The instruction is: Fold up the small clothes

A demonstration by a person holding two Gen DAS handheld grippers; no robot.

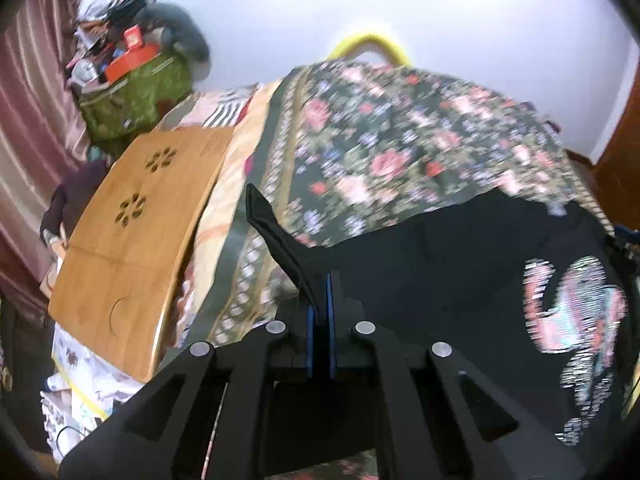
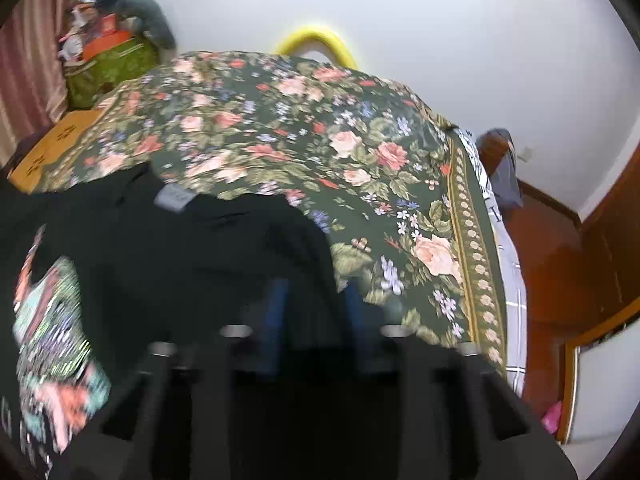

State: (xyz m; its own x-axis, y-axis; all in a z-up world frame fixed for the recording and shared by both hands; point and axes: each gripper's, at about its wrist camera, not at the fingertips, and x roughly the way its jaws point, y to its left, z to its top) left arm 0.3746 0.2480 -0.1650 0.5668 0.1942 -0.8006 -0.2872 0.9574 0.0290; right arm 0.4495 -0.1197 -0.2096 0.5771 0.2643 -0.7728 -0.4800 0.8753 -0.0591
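A small black T-shirt (image 1: 440,264) with a colourful printed design lies on the floral bedspread (image 1: 400,140). My left gripper (image 1: 320,300) is shut on the shirt's left edge, and a strip of black cloth sticks up from between its blue pads. In the right wrist view the same T-shirt (image 2: 180,248) lies with its grey neck label towards the wall. My right gripper (image 2: 316,292) stands with its blue pads (image 2: 276,312) apart over the shirt's right edge; the view is blurred and black cloth fills the gap.
A bamboo lap table (image 1: 132,240) lies at the bed's left side. A green bag (image 1: 132,96) piled with clutter stands at the far left corner by the curtain. A yellow curved bar (image 1: 372,44) rises behind the bed. A wooden door (image 2: 600,264) is at the right.
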